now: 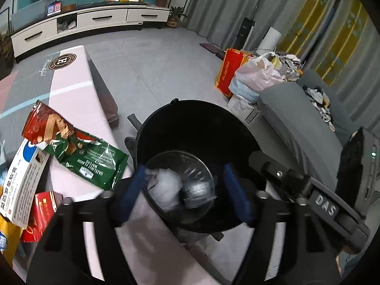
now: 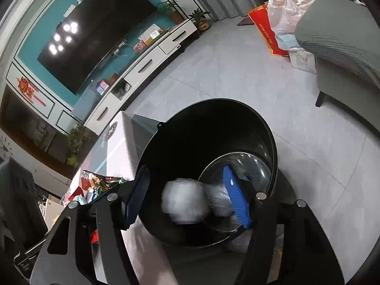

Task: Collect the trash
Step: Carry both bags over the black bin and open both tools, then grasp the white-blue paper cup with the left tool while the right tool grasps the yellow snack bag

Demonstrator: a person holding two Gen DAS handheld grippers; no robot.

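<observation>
While both sets of blue-padded jaws stand apart with nothing pressed between them, the left gripper [image 1: 184, 193] and the right gripper [image 2: 187, 196] hang over the mouth of a round black plastic trash bin [image 1: 239, 128]. Inside the bin lie a crumpled white wad of tissue or plastic [image 2: 184, 200], blurred, and a second pale, greyish wad [image 1: 197, 193] just beside it, along with a clear, glossy dome-shaped plastic piece [image 2: 251, 163]. At the left, on the pale pink worktop [image 1: 78, 95] beside the bin, sit a green-and-red hazelnut wafer wrapper [image 1: 90, 156], a white printed medicine box [image 1: 21, 185] and a red carton [image 1: 40, 213]. Farther off, a grey upholstered sofa arm [image 1: 296, 123] stands to the right, with a white plastic carrier bag [image 1: 256, 76] and an orange-red paper bag [image 1: 228, 71] on the grey tiled floor [image 1: 154, 59]. A white media console [image 1: 90, 21] lines the far teal wall under a dark television screen [image 2: 95, 35].
</observation>
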